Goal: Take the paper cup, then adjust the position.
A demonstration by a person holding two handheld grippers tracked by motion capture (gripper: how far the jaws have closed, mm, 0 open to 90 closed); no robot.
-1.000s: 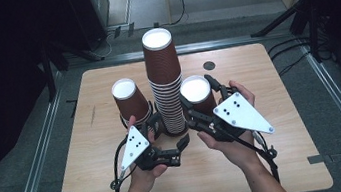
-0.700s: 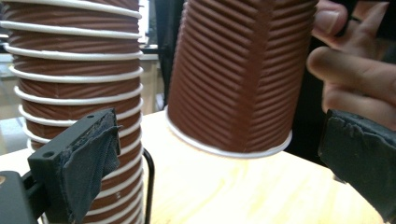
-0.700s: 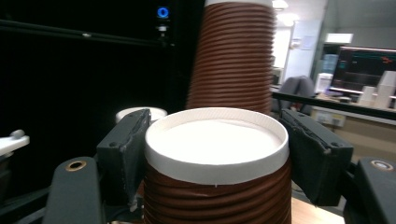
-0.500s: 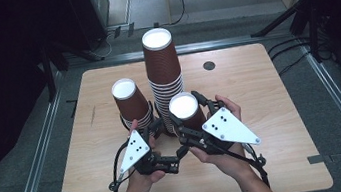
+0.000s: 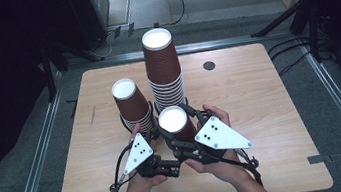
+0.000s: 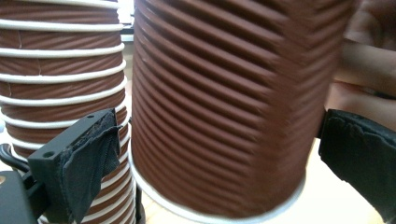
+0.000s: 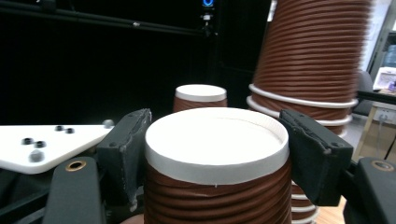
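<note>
On the wooden table (image 5: 269, 92), going from the left, a short stack of brown ribbed paper cups (image 5: 132, 104) stands upside down, its white bottom facing up. Just to its right and a little further from the person rises the tall stack of the same cups (image 5: 163, 66), also upside down. A small dark round disc (image 5: 209, 65) lies on the board to the right of the tall stack, well apart from everything.

In front of both stacks, near the person, a single inverted cup (image 5: 176, 123) is held between the two tools. The left gripper (image 5: 157, 143) is at the lower left of this cup; in the left gripper view its two padded jaws stand wide apart, one on each side of the cup's ribbed wall (image 6: 224, 107), and a gap shows at both sides, so it does not press the cup. The short stack's white rims (image 6: 60, 79) are just behind its left jaw.

The right gripper (image 7: 215, 154) has its jaws closed against the cup near the white bottom (image 7: 215, 135), one pad touching each side. Behind it the short stack (image 7: 201, 98) and the tall stack (image 7: 308, 60) block the view of the room.

The cup's lower rim appears raised above the board in the left gripper view. No writing or brand can be read on the cups.
</note>
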